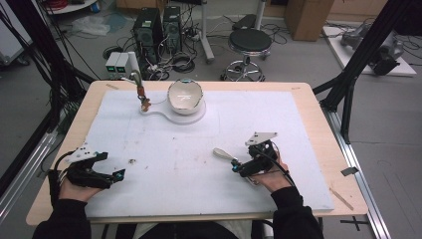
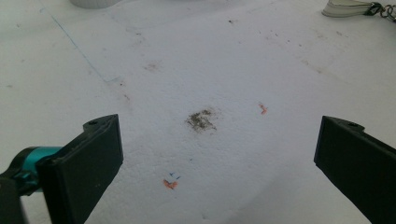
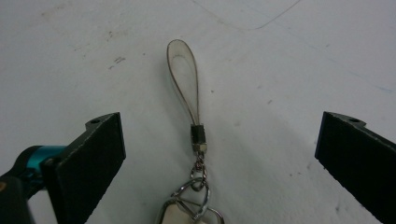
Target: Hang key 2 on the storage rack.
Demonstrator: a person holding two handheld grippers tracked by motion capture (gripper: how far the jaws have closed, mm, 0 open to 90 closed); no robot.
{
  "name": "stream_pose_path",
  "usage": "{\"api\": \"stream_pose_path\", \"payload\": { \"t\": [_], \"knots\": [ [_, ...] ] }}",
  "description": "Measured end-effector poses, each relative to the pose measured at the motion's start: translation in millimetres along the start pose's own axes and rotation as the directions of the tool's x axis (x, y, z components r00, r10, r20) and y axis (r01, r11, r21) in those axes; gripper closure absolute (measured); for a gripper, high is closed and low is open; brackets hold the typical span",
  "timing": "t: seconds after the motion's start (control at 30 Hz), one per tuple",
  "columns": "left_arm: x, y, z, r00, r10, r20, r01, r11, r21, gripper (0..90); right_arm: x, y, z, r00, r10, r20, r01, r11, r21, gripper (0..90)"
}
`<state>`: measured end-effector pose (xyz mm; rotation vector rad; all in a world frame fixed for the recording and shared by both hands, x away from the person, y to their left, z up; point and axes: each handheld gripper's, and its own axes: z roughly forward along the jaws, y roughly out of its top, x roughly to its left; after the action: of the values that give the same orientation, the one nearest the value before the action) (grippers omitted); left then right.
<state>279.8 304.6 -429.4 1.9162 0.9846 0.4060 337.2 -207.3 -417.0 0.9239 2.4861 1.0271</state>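
Note:
A keychain with a beige strap loop (image 3: 183,79), a dark clasp and a metal ring (image 3: 191,201) lies flat on the white mat. My right gripper (image 3: 219,154) is open, its jaws wide on either side of the chain and not touching it. From above, the strap (image 1: 224,153) sits just ahead of my right gripper (image 1: 234,167) at the lower right. At the lower left my left gripper (image 1: 119,175) rests open on the mat. Between the jaws of my left gripper (image 2: 219,154) is only a grey smudge (image 2: 201,120). The strap (image 2: 348,7) shows far off.
A white bowl (image 1: 185,95) stands on a white board (image 1: 164,115) at the far middle of the mat. A small hook stand with a brown piece (image 1: 143,97) is beside it. Orange specks (image 2: 169,184) dot the mat. The wooden table edge (image 1: 318,124) runs along the right.

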Motion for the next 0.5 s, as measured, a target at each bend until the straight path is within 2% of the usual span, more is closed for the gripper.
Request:
{"api": "stream_pose_path", "payload": {
  "t": [0.03,0.07,0.13,0.2,0.23,0.4,0.5],
  "knots": [
    [0.0,-0.1,0.0,1.0,0.001,0.001,-0.001,1.0,-0.001,1.7,0.5,1.2,2.2,0.9998,-0.004,-0.019,0.004,1.0,0.014,5.7],
    [-0.1,0.0,0.1,1.0,0.0,0.002,0.0,1.0,-0.003,1.7,1.2,2.4,4.9,0.999,-0.01,-0.043,0.011,1.0,0.025,5.8],
    [0.0,0.0,0.2,1.0,0.001,0.007,-0.001,1.0,-0.001,1.7,3.9,5.3,9.6,0.9984,-0.026,-0.051,0.028,0.999,0.044,9.5],
    [-0.3,0.1,0.7,0.9999,0.006,0.013,-0.006,1.0,0.0,1.7,5.9,7.8,12.6,0.995,-0.048,-0.088,0.052,0.998,0.042,18.4],
    [-0.6,0.2,1.0,0.9999,0.005,0.014,-0.005,1.0,-0.002,1.7,6.7,9.1,14.8,0.9935,-0.052,-0.101,0.057,0.997,0.043,18.5],
    [-2.9,0.9,2.0,0.9998,0.014,0.016,-0.014,0.9999,0.001,1.7,7.4,11.0,22.6,0.9926,-0.058,-0.106,0.065,0.996,0.062,19.4],
    [-2.3,0.9,2.9,0.9998,0.014,0.016,-0.014,0.9999,0.006,1.7,7.5,12.7,25.4,0.9948,-0.057,-0.085,0.063,0.995,0.077,25.4]
  ]
}}
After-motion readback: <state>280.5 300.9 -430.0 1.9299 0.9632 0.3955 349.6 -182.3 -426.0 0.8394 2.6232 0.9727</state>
